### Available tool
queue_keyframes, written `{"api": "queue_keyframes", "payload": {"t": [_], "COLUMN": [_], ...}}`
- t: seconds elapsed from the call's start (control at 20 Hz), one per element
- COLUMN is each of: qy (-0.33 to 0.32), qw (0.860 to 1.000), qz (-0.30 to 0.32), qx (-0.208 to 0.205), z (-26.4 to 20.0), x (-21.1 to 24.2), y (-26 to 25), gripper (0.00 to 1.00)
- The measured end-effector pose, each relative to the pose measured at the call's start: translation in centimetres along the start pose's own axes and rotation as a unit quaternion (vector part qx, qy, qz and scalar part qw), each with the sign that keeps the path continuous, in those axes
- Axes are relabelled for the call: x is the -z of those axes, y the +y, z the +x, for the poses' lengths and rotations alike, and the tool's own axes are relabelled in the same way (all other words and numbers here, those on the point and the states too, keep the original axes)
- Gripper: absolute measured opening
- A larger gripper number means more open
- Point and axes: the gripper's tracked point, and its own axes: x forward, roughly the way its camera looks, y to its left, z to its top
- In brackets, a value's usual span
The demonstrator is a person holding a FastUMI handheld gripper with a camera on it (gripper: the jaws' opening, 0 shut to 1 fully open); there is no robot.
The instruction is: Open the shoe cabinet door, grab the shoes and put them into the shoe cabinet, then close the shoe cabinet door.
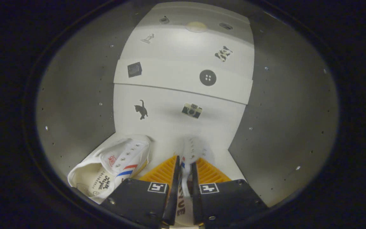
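Hand-held gripper is seen inside the shoe cabinet, with both fingers closed tight on the second shoe; the fabric near the shoe's opening is pinched between them, so the state is recorded as grasping that shoe

Landmark taken: the first shoe, a white sneaker with a red and blue stripe, lying on the cabinet floor against the left grey side wall

- The second shoe is held just to the right of the first shoe, apart from it, toe pointed toward the white back panel. It appears blurred; whether its sole already rests on the floor cannot be told
- The back panel rises beyond the first shoe and is decorated with small stickers: a black cat above the first shoe, a camera to the right of the cat, a round button higher up
- The door is judged open, since the interior has been entered

Progress, judged: door opened, first shoe placed, second shoe at or near its spot beside the first. Left to do: release of the second shoe, withdrawal of the gripper, closing of the door. Roughly two thirds complete
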Motion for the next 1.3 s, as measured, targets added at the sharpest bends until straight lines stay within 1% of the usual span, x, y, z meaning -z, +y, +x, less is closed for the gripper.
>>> {"api": "queue_keyframes", "payload": {"t": [0.1,0.15,0.2,0.35,0.4,0.45,0.5,0.55,0.6,0.7,0.75,0.9,0.95,1.05,1.15,1.3], "qy": [-0.008,-0.010,-0.016,-0.035,-0.035,-0.032,-0.023,-0.024,-0.029,-0.045,-0.054,-0.059,-0.063,-0.076,-0.094,-0.120], "qw": [1.000,1.000,1.000,0.998,0.997,0.997,0.997,0.996,0.996,0.996,0.995,0.993,0.992,0.992,0.991,0.990], "qz": [-0.010,-0.012,-0.009,0.005,0.019,0.039,0.063,0.079,0.086,0.075,0.077,0.105,0.107,0.101,0.093,0.080], "qx": [0.018,0.020,0.022,0.052,0.058,0.053,0.039,0.022,0.016,0.034,0.033,0.003,0.005,0.024,0.026,-0.003], "z": [-1.2,-2.3,-3.3,-7.8,-9.4,-11.1,-12.8,-14.4,-15.9,-18.9,-20.9,-26.2,-28.0,-32.2,-36.8,-43.2], "x": [-0.1,-0.1,-0.1,0.3,0.9,1.7,2.6,3.1,3.5,4.2,4.6,6.2,6.4,6.9,7.6,8.7], "y": [-0.4,0.0,0.2,-0.1,0.0,0.6,1.4,2.2,2.5,1.7,2.0,3.1,2.7,1.4,0.7,-0.6], "gripper": [0.42,0.47,0.48,0.53,0.59,0.66,0.66,0.73,0.79,0.93,0.99,1.00,1.00,1.00,1.00,1.00]}}
